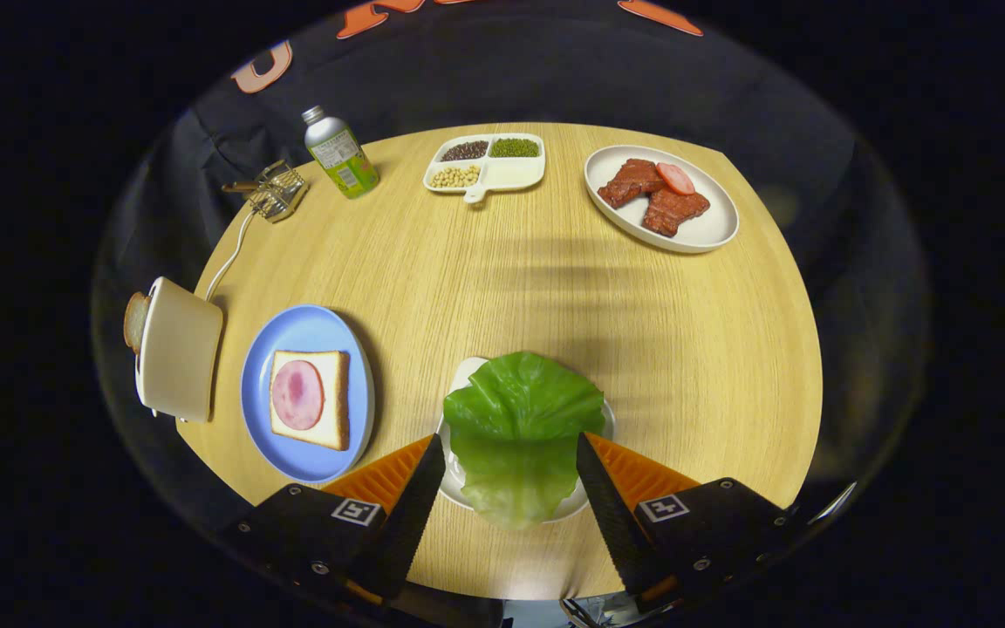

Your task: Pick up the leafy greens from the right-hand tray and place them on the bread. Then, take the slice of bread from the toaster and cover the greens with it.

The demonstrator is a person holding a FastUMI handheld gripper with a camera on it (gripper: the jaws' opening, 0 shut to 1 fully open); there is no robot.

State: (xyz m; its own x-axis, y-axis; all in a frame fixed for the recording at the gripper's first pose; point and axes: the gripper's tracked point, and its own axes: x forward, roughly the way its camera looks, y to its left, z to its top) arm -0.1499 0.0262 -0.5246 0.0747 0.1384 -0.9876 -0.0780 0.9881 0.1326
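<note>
Two fingers of the gripper (509, 447) rise from the lower centre of the frame, spread wide and tilted down toward the round wooden table (712, 349). I see them flanking the leafy greens (520, 427), one tip at each side edge of the leaf; I cannot tell whether either tip touches it, and nothing is clamped. The inner finger faces are ridged. The leaf is broad, smooth and veined, crumpled at its far end, and it lies on a small white tray (465, 377) that it mostly covers. Its long axis runs straight away from me, between the fingers, with the paler end hanging over the tray's near rim.

At lower left I see a blue plate (311, 327) bearing a square slice of bread (335, 403) topped with a round pink slice of ham (297, 394). Left of the plate stands a cream toaster (178, 349), a browned slice of toast (135, 321) protruding from its slot toward the frame's left. At upper centre sit a divided dish of beans (485, 164) and a metal bottle (339, 153); at upper right, an oval plate of meat (712, 227).
</note>
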